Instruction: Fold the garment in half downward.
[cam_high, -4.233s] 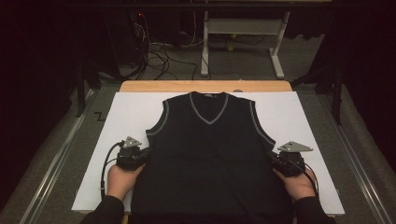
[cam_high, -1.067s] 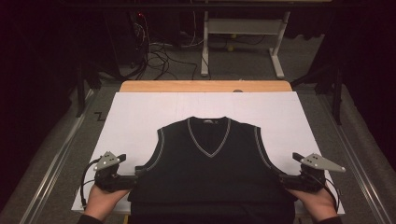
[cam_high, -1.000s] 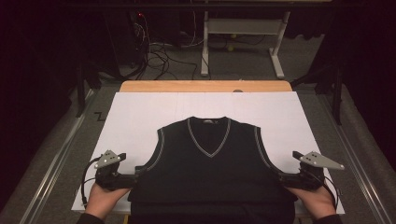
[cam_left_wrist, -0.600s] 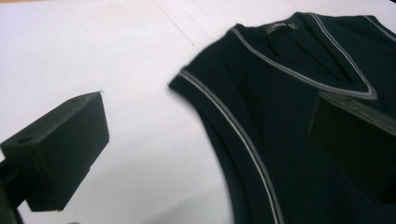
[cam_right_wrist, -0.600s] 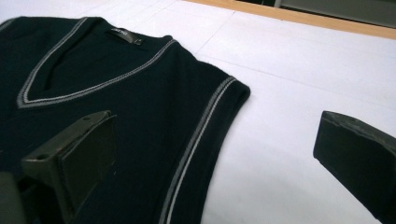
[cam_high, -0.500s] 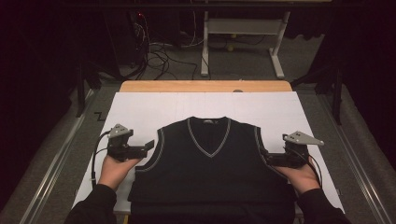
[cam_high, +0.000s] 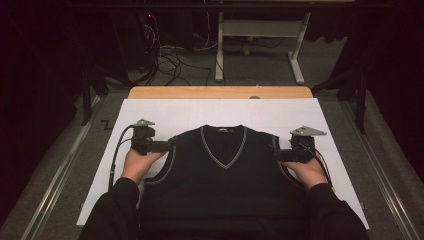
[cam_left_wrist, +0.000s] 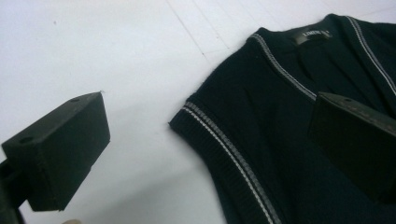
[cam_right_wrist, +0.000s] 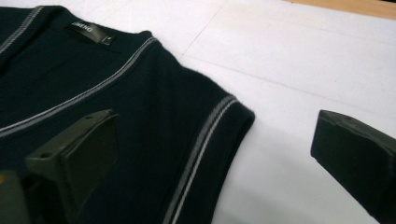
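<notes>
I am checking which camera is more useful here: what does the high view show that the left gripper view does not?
High view alone: the whole vest, both hands, the right gripper at its other shoulder, and the wooden table edge. Left gripper view alone: the neck label and the ribbed armhole trim close up. Both: the vest flat on the white sheet, with the left gripper open at its shoulder.

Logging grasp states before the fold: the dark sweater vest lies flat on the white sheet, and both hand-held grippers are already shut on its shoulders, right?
Not shut. Each gripper view shows its jaws wide open around a shoulder of the sweater vest: left hand-held gripper, right hand-held gripper. The vest does lie flat on the white sheet.
</notes>
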